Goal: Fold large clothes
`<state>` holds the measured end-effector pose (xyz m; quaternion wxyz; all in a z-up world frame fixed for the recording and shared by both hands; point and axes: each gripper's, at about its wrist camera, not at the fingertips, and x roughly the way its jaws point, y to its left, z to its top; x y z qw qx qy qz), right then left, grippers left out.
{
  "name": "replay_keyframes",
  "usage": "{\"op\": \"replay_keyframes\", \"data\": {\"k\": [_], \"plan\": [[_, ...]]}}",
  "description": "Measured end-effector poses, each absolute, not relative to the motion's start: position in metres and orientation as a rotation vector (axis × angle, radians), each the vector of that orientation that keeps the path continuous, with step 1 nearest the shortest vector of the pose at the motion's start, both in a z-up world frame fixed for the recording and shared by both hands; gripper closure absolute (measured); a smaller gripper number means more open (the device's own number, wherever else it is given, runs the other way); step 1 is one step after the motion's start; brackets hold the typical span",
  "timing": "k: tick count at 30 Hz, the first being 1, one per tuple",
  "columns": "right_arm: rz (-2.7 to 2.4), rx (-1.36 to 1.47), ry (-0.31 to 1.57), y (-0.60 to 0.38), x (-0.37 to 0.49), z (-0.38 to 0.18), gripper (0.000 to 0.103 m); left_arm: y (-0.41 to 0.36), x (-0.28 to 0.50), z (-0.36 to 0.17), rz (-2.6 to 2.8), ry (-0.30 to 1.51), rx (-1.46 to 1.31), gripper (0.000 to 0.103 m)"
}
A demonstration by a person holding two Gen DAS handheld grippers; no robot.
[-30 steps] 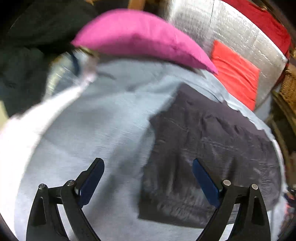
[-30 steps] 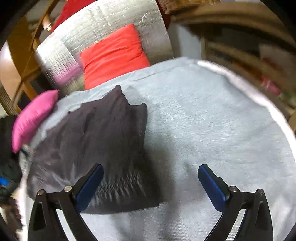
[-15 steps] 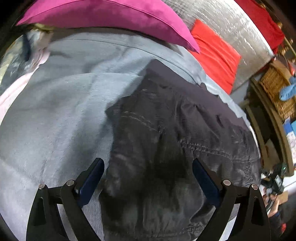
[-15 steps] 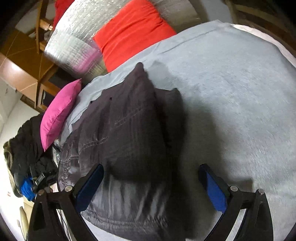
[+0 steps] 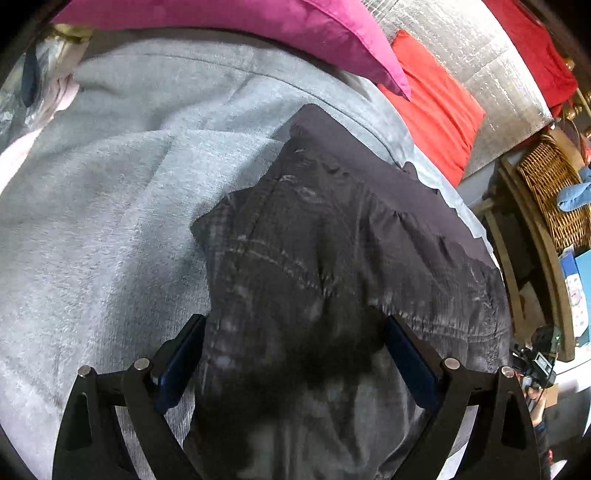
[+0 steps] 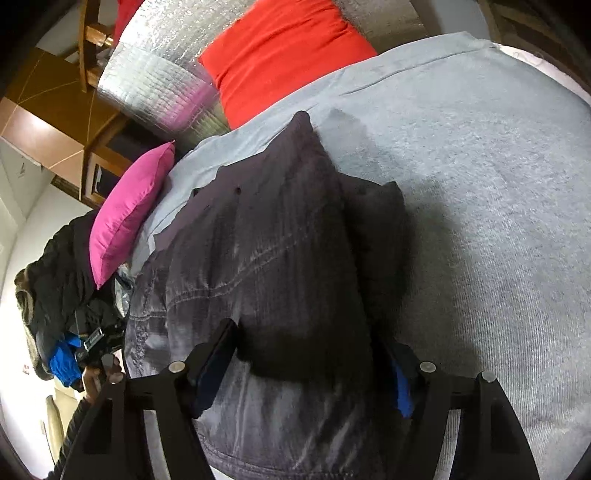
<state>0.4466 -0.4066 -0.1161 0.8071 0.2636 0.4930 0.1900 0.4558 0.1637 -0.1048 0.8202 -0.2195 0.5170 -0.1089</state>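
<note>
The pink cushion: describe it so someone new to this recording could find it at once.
Start at the grey blanket covering the bed, where the dark jeans lie. At its far edge sits the pink cushion, beside the silver quilted pad. Its magenta colour separates it from the red cushion nearby.

Grey blanket, pink pillow, red cushion, perhaps wicker basket

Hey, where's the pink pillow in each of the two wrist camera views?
Left wrist view: the pink pillow runs along the top edge, tapering to a point at upper right.
Right wrist view: the pink pillow sits at middle left, tilted, beside the dark jeans.
Shared landmark: the red cushion against the silver quilted backrest.
</note>
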Motion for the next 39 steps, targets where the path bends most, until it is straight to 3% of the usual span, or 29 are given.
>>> {"op": "replay_keyframes", "data": {"k": [3,5,9,11,16,30,35,39], "plan": [[0.421,0.566,1.078,-0.403,0.454,-0.122,0.030,0.157,0.458,-0.107,-0.231,1.103,-0.427,0.027],[0.417,0.546,1.093,-0.398,0.457,-0.122,0.035,0.153,0.459,-0.105,-0.229,1.111,-0.413,0.054],[0.414,0.484,1.120,-0.387,0.460,-0.111,0.068,0.134,0.462,-0.085,-0.189,1.120,-0.291,0.075],[0.405,0.434,1.122,-0.380,0.459,-0.099,0.076,0.123,0.460,-0.071,-0.165,1.106,-0.218,0.081],[0.390,0.322,1.112,-0.364,0.456,-0.059,0.083,0.110,0.453,-0.029,-0.144,1.045,-0.142,0.084],[0.394,0.155,0.900,-0.356,0.386,0.090,0.086,0.095,0.370,0.108,-0.202,0.781,-0.113,0.085],[0.400,0.201,0.872,-0.383,0.320,0.088,0.086,0.102,0.305,0.102,-0.243,0.745,-0.150,0.085],[0.392,0.230,0.898,-0.388,0.273,0.056,0.086,0.093,0.257,0.056,-0.248,0.784,-0.137,0.085]]}}
